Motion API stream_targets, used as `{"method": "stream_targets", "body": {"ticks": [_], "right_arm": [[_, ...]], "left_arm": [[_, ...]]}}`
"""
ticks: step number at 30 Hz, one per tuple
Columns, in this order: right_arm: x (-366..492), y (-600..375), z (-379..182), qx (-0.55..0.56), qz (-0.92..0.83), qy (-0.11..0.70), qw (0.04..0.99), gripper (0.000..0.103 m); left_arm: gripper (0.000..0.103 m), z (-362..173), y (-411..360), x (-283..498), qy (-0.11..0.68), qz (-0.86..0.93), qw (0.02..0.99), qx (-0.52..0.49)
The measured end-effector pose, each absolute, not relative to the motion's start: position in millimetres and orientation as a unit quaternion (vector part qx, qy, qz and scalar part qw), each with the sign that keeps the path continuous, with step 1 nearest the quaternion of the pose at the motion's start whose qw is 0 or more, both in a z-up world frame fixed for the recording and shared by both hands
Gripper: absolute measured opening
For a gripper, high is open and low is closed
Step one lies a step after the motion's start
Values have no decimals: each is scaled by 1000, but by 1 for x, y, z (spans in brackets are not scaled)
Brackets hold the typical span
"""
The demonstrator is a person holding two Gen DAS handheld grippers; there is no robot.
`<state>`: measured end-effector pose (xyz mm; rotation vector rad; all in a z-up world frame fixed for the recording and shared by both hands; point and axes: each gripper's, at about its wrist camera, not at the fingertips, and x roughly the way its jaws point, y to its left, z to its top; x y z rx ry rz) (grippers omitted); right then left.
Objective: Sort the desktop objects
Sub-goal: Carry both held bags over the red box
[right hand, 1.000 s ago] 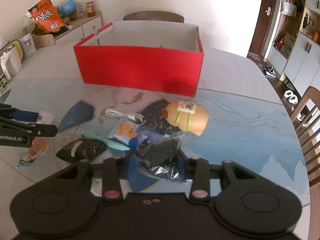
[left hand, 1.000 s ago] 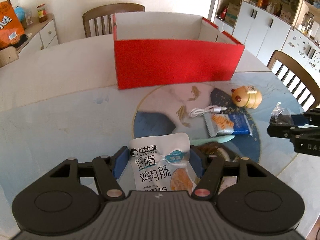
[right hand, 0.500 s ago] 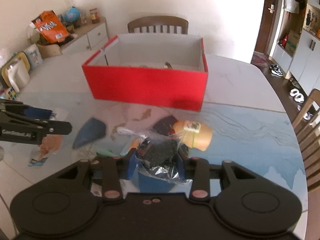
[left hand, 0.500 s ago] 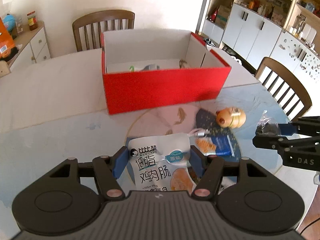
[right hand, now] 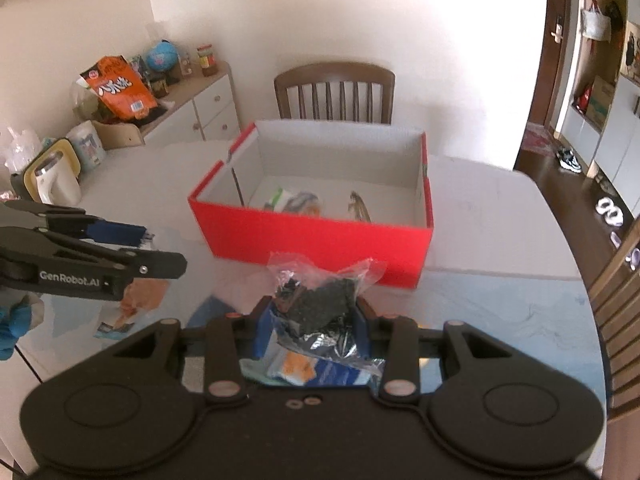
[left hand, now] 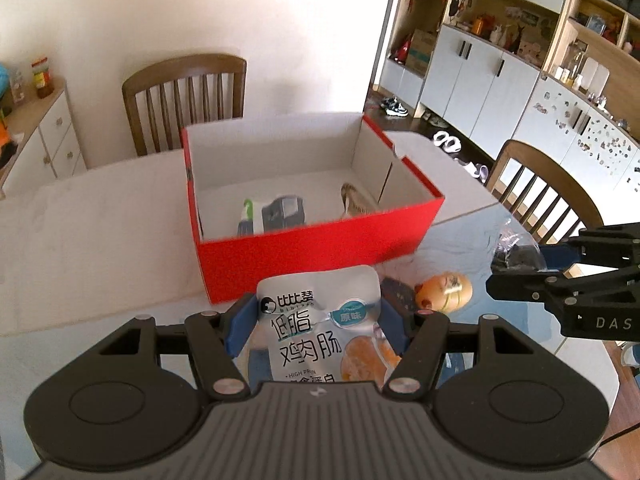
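Note:
My left gripper is shut on a white snack pouch with black Chinese print, held above the table in front of the red box. My right gripper is shut on a clear bag of dark stuff, also raised short of the red box. The box is open-topped with white walls inside; a few items lie on its floor. From the left wrist view the right gripper shows at the right with its bag. The left gripper shows at the left of the right wrist view.
An orange toy head lies on the table right of the pouch. A blue-and-orange packet lies under the right gripper. Wooden chairs stand behind the box and at the right. A sideboard with an orange bag stands at the left.
Both grippers have risen with their loads and tipped further down, so the inside of the red box and the items in it now show. The table objects have slid low in view.

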<state>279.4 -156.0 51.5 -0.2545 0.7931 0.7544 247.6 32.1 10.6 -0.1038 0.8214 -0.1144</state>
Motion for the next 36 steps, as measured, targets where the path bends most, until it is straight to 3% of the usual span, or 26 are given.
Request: {"method": "stream_targets", "body": {"ticks": [16, 36], "right_arm": [[331, -108, 71, -121, 337, 371, 857, 39], [379, -71, 57, -113, 307, 381, 865, 39]], "left_arm": [[64, 53, 45, 327, 370, -34, 927, -45], [64, 60, 64, 404, 362, -17, 932, -11]]}}
